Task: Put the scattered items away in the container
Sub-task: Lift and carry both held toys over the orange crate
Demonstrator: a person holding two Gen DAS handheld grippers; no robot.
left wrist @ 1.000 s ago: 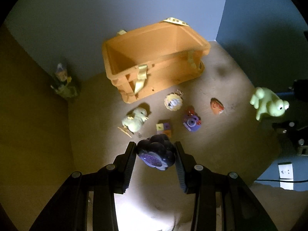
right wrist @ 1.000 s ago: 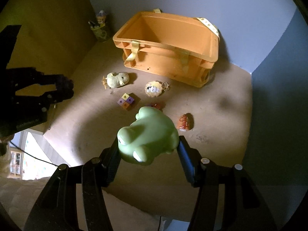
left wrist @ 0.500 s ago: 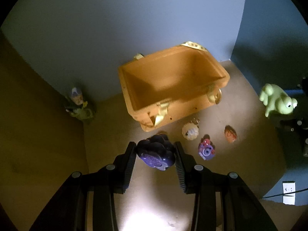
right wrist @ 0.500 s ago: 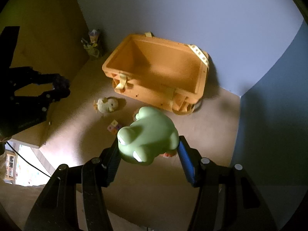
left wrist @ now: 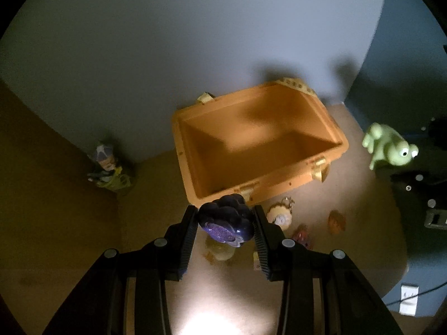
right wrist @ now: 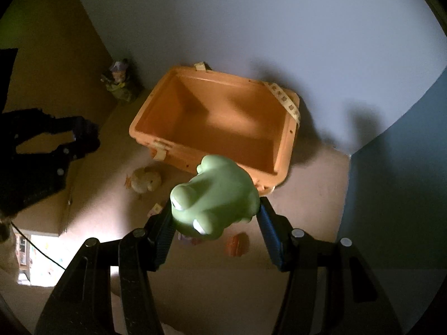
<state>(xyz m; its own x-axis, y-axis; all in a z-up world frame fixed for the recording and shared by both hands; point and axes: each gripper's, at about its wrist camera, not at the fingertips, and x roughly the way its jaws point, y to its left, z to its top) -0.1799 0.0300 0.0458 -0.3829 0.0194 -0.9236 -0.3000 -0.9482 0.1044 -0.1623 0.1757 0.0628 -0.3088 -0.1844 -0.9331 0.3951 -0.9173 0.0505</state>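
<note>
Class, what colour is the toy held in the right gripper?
Light green frog toy, clearest in the right wrist view.

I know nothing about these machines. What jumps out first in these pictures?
The big orange crate against the wall, open with nothing visible inside. In front of it the right gripper clamps a pale green frog toy, and the left gripper grips a dark purple toy. Small toys lie scattered on the floor.

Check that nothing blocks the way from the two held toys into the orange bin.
Nothing visible does. The orange bin is open-topped and looks empty. The purple toy in the left hand-held gripper and the green frog in the right hand-held gripper are held before its near rim.
</note>
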